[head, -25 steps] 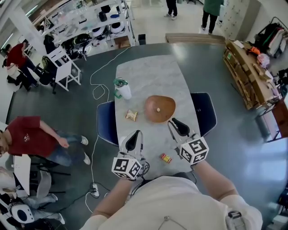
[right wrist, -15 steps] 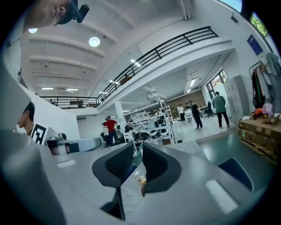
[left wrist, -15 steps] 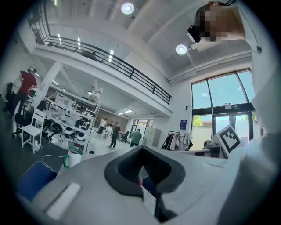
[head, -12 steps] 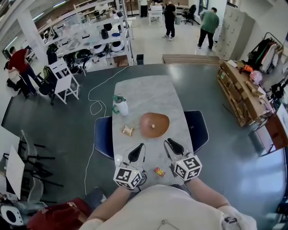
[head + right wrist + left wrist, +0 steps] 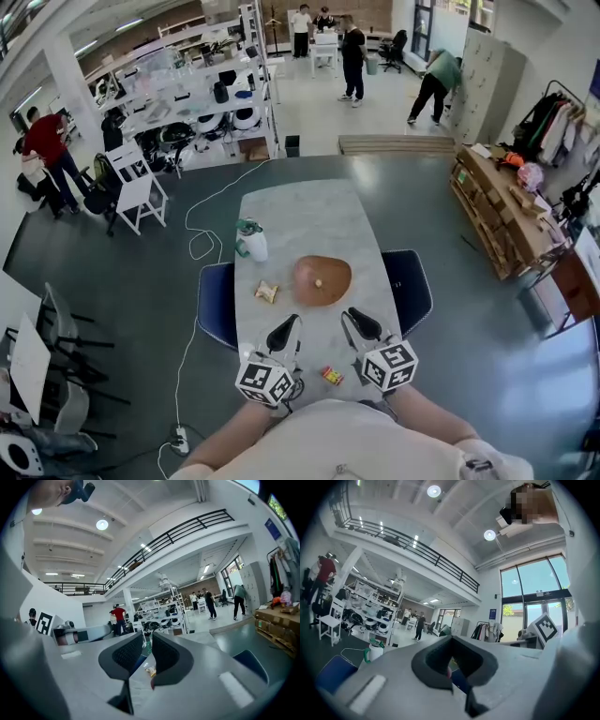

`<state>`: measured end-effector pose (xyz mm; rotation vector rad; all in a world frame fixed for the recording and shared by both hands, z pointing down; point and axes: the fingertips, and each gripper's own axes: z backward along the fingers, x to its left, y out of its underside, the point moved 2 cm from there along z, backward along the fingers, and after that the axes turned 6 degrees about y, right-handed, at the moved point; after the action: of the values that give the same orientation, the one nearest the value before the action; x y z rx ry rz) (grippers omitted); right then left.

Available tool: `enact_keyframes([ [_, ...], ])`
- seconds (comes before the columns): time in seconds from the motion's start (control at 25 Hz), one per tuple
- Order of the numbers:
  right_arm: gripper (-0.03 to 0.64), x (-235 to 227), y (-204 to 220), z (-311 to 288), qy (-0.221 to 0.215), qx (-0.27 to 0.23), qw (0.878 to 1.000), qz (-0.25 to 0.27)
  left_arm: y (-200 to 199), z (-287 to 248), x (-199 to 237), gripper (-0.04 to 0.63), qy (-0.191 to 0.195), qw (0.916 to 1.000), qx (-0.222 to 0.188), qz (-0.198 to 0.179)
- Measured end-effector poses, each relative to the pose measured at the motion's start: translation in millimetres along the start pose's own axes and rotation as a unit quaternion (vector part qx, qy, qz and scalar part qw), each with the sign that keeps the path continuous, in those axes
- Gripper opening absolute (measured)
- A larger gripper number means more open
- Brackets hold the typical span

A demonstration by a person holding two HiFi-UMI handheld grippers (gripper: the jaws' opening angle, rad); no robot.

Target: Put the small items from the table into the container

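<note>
A small red and yellow wrapped item (image 5: 331, 376) lies near the table's front edge, between my two grippers. A crumpled snack packet (image 5: 266, 292) lies left of the brown bowl (image 5: 336, 267), and the packet (image 5: 150, 670) also shows through the right jaws' gap. One small pale item (image 5: 318, 282) sits inside the bowl. My left gripper (image 5: 286, 328) hovers level over the near table; its pads (image 5: 433, 660) meet at the tips with nothing held. My right gripper (image 5: 354, 322) stands open by a narrow gap, empty, short of the bowl.
A white bottle with a green cap (image 5: 251, 240) stands at the table's left side, behind the packet. Blue chairs (image 5: 217, 300) flank the marble table (image 5: 309, 211). A cable (image 5: 192, 246) runs over the floor at left. Shelves and people are far behind.
Both grippers have drawn back a little toward the table's front edge, and the head view has lifted to show more of the room. The seated person in red at left is gone.
</note>
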<state>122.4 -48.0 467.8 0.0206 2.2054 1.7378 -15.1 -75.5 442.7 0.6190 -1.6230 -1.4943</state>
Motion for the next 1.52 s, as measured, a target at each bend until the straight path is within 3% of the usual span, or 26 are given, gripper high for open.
enact_keyframes([
  [0.64,0.092,9.2,19.7,-18.7,-0.005,0.038,0.999,0.006,19.4,18.3,33.9,0.005,-0.05,0.998,0.013,0.037],
  [0.84,0.043,6.3,36.2,-29.6,0.011,0.073,0.997,0.0,26.5,28.0,43.7,0.005,-0.065,0.9965,0.013,0.05],
  [1.12,0.028,7.9,60.4,-58.3,0.006,0.12,0.993,0.021,41.7,57.1,68.1,0.005,-0.111,0.9914,0.013,0.068],
  [1.28,0.028,17.5,85.5,-89.1,-0.008,0.155,0.986,0.064,47.1,80.6,85.0,0.005,-0.144,0.9866,0.015,0.076],
  [1.52,0.04,24.6,156.1,-152.8,-0.012,0.241,0.961,0.133,68.9,127.2,104.9,0.005,-0.209,0.9723,0.023,0.101],
])
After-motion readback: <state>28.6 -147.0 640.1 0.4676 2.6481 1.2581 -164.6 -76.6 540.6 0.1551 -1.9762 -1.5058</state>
